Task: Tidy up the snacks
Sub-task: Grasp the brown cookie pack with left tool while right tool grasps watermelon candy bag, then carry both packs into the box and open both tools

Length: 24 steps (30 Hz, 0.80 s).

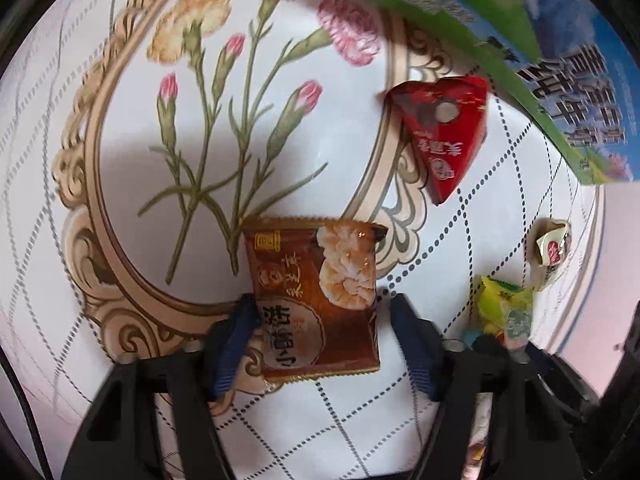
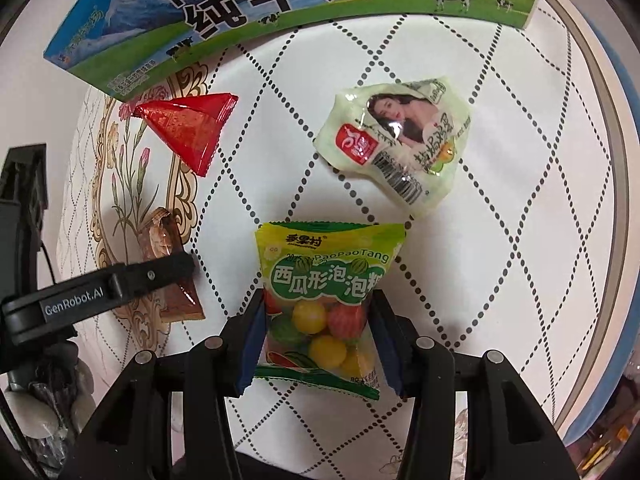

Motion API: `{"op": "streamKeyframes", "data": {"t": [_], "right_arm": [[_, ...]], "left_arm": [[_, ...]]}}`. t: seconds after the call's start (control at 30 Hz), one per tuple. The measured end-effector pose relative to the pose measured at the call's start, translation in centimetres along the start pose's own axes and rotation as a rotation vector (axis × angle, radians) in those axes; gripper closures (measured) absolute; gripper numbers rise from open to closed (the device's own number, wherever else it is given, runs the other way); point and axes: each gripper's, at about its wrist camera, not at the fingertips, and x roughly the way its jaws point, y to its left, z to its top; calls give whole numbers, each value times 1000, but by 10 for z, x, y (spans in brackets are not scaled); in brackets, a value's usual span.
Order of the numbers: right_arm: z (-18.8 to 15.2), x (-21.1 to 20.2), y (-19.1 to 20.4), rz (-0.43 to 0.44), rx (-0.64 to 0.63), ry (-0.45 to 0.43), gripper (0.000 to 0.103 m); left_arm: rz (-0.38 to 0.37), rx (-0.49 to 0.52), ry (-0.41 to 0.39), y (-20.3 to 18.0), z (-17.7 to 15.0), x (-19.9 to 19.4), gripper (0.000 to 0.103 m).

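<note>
Left wrist view: the left gripper point(image 1: 320, 320) is spread wide around a brown snack packet point(image 1: 316, 300) lying flat on the flowered tablecloth point(image 1: 120, 160). 1 finger point(image 1: 236, 340) touches the packet's edge; the other stands just clear, so nothing is clamped.

Right wrist view: the right gripper point(image 2: 320, 332) straddles a green bag of gumballs point(image 2: 324, 304), with both pads at or very near the bag's sides. Whether pressure is applied cannot be told; the film shows no pinching.

Both items are judged light, with thin, glossy film that is likely to slip. The brown packet appears flat and soft, and its contents may crush; it is best taken across its middle with gentle closure. The gumball bag is lumpy (hard balls that shift inside), so a hold across the filled lower half is advised, not on the crimped seam.

A red triangular packet point(image 2: 192, 132), a pale egg pouch point(image 2: 396, 140) and a milk carton point(image 2: 280, 4) lie further away on the cloth.
</note>
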Motion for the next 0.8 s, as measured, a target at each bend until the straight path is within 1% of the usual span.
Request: {"op": "streamKeyframes", "data": {"t": [0.1,0.23,0.33,0.43,0.53,0.63,0.73,0.8], "right_arm": [[0,-4,2,-12,-24,-20,52],[1,-18,3,29,-35,-38,53],[3,-36,3,79,-43,-60,54],[6,-67,4,132,-65,-102,54],[17,-100,0,177,-71,-150,54],[38,-134,-9,206,-70,-213,54],[67,-164,-17,214,-74,-283,54],[90,-178,-20,203,-73,-323,54]], "left_arm": [[23,51,-12,-12,-2,-5,50],[-5,62,-24,-23,-10,-17,50],[-40,90,-66,-36,-12,-44,50],[-77,126,-128,-55,-7,-81,50],[-103,172,-199,-82,9,-127,50],[-99,204,-235,-97,38,-159,50],[-67,237,-264,-110,65,-181,50],[-22,257,-280,-113,83,-187,49]]}}
